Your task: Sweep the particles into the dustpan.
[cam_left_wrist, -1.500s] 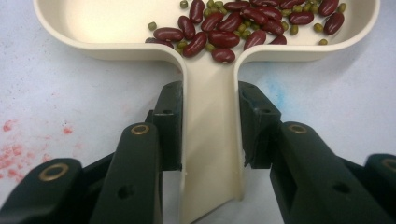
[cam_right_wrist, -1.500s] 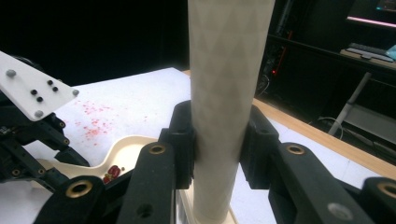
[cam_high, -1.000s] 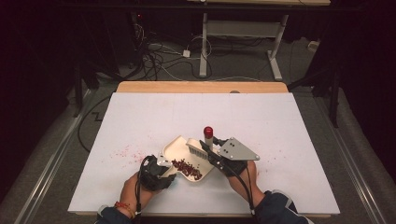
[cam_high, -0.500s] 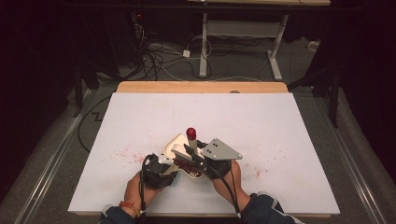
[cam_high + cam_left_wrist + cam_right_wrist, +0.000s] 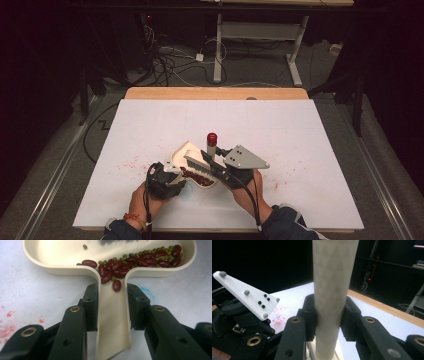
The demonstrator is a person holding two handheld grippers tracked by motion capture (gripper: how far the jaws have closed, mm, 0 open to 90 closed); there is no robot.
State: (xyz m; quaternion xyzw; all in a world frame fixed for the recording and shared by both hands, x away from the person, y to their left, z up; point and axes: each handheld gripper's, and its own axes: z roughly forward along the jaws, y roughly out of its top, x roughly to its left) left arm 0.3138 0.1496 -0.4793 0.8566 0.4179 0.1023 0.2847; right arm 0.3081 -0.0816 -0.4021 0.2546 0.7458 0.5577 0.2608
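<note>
A: What does the left gripper view give that the high view cannot?

B: The contents. In it the cream dustpan (image 5: 112, 315) has its handle channel clenched between the left gripper's (image 5: 113, 307) jaws, and red kidney beans (image 5: 130, 262) mixed with small green mung beans (image 5: 115, 259) lie heaped at the mouth of that channel, one kidney bean already inside it. From above they are just a dark red patch in the pan.

A: And the right gripper view?

B: It looks along the right gripper (image 5: 328, 312), whose jaws are closed on the white, diamond-textured handle of the brush (image 5: 332, 290), which stands upright between them. The left gripper and its white plate sit close by at that view's left.

A: Where is all this on the worktop (image 5: 300, 130)?

B: Near the person's edge, a little left of centre. In the high view the dustpan (image 5: 182, 152) lies flat, the brush (image 5: 200, 164) has its bristles across the pan's open end, and its red-capped handle tip points away from the person.

A: Room to move?

B: Plenty beyond and to both sides; the white surface there is bare but for red stains (image 5: 131, 162) left of the pan and fainter ones to the right. The near edge is close behind the wrists.

A: The hands?

B: The left hand (image 5: 142, 197) and right hand (image 5: 247, 192) come in from the bottom, angled toward each other, grippers nearly meeting over the pan
</note>
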